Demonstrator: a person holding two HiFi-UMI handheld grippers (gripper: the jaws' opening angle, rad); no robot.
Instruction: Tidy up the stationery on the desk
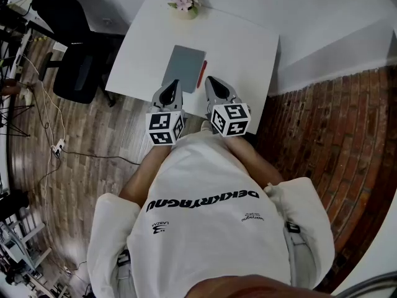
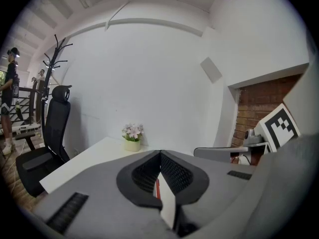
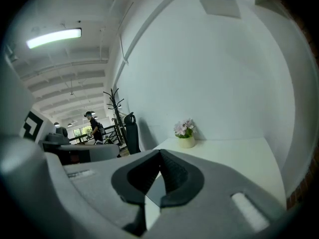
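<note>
Head view: one white rectangular surface [image 1: 248, 48] carries three things; one flat grey pad [image 1: 183, 68], matte and rectangular with rounded corners, lies near the middle; one slim red pen [image 1: 201, 74] lies just beside the pad's right edge and along it; one small pot of pale pink flowers [image 1: 185, 2] stands at the far edge. Two grippers hang over the near side, each bearing one cube with black-and-white square markers; the left gripper [image 1: 175, 82] has its tips over the pad's near edge, the right gripper [image 1: 209, 79] has its tips by the pen's near end. One black office chair [image 1: 74, 48] stands to the left on a wood-plank floor; red brick lies to the right.

Left gripper view: the smooth grey jaws, lined with black ribbed pads, are pressed together tip to tip with nothing between them; the gap below the tips shows a red sliver of the pen and white surface; beyond stand the flower pot, the chair and one coat stand [image 2: 52, 59].

Right gripper view: these jaws are likewise closed and hold nothing; the grey pad shows through the gap beneath the tips; the pot stands at the surface's far edge.
</note>
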